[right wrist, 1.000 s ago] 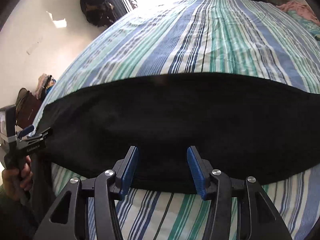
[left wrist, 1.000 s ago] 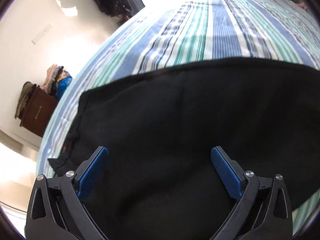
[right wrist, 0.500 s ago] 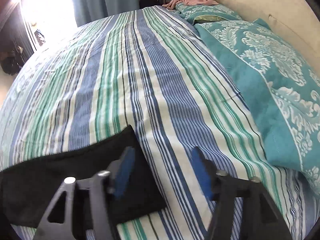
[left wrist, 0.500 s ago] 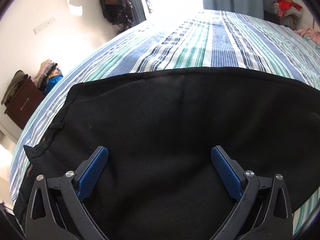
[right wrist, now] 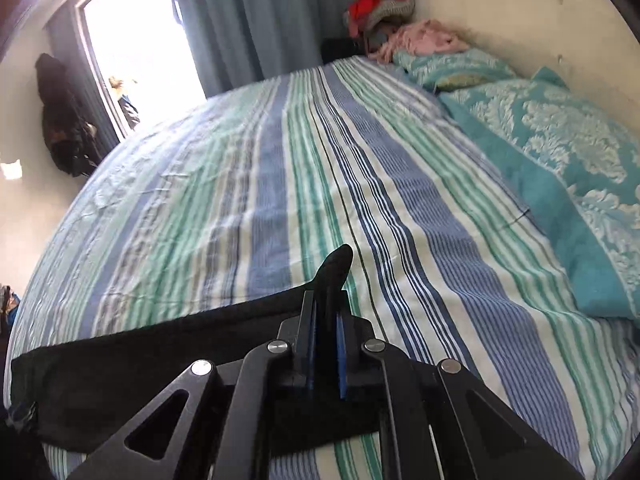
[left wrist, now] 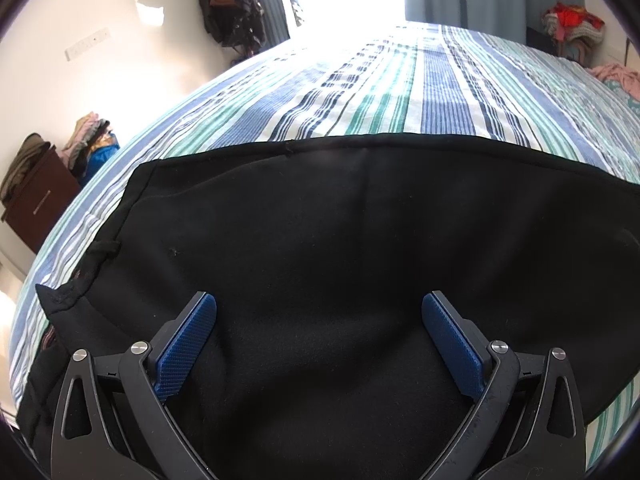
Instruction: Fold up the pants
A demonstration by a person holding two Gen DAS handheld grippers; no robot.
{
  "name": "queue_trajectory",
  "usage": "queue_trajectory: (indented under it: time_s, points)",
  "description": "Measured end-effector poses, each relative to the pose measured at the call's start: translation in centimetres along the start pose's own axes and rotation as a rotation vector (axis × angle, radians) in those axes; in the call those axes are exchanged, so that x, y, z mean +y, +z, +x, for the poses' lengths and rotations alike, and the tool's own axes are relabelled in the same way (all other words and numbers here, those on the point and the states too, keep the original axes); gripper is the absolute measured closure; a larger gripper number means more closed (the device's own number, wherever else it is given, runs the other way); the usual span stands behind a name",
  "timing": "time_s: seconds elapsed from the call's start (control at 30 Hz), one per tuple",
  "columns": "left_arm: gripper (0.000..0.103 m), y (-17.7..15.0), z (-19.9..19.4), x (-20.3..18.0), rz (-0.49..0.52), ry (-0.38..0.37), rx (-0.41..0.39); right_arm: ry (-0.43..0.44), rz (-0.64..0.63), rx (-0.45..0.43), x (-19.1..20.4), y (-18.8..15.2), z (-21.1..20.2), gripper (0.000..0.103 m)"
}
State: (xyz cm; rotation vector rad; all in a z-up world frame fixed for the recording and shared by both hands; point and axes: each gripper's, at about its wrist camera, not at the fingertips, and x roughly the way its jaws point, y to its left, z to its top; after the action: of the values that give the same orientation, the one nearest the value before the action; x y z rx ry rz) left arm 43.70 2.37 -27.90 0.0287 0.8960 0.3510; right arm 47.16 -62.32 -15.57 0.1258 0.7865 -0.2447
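Black pants lie flat across the striped bed. In the left wrist view the waistband end with a belt loop is at the left. My left gripper is open, its blue pads spread wide just above the cloth, holding nothing. In the right wrist view the pants run off to the left. My right gripper is shut on the leg-end corner of the pants, and a pinched tip of black cloth sticks up past the jaws.
The striped blue, green and white sheet covers the bed. Teal patterned pillows lie at the right by the wall. A clothes pile sits at the far corner. A brown cabinet stands left of the bed.
My right gripper swung right to the leg end of the pants and closed on its corner. My left gripper stayed open, and its view shifted slightly over the waist end.
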Motion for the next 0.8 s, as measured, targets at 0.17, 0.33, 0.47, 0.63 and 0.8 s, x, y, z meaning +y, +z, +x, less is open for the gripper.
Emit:
queue_trajectory:
  time_s: [0.17,0.33,0.47,0.63,0.8]
  points:
    - [0.001,0.7,-0.2,-0.5,0.029,0.037,0.032,0.036,-0.044,-0.151,2.7,-7.0,-13.7,0.095]
    - [0.001,2.5,-3.1,-0.5,0.112,-0.012,0.160,-0.012,-0.027,-0.122,3.2,-17.6,-21.9,0.095]
    - [0.001,1.4,-7.9,1.6,0.114,-0.089,0.111,-0.224,0.043,0.081,0.7,-24.6,-21.7,0.074]
    - [0.001,-2.0,-9.8,4.6,0.158,-0.077,0.093,-0.388,0.336,0.070,-4.5,-25.9,-25.5,0.054]
    - [0.001,-5.2,-7.9,6.9,0.140,-0.045,0.119,-0.119,0.506,0.014,-3.8,-26.7,-28.6,0.049]
